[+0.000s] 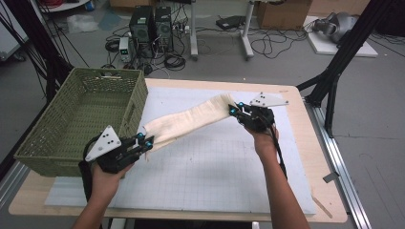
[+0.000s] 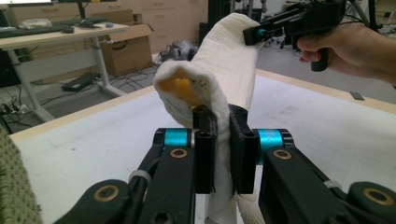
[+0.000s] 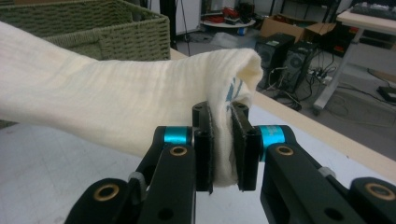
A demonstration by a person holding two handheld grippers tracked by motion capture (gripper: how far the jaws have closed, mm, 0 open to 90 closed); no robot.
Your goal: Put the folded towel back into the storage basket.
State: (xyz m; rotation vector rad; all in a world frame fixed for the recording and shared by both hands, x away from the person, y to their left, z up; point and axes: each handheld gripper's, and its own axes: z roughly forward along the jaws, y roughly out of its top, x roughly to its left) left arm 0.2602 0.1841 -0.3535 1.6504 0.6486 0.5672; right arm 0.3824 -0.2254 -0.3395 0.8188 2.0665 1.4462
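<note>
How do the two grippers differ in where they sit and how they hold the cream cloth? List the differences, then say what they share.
The left gripper sits near the person, beside the green basket; the right gripper sits farther out over the white mat. The left gripper holds the lower end of the cloth, the right gripper its higher end. Both are shut on the cloth, holding it stretched above the table.

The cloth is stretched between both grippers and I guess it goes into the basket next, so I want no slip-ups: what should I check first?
1. Left gripper shut on the cloth: ok.
2. Right gripper shut on the other end: ok.
3. Cloth lifted off the table, sagging little: ok.
4. Basket upright at the table's left, open on top: ok.
5. Room inside the basket: ok, it looks empty.
6. Grip strong enough for the swing: cannot tell.
</note>
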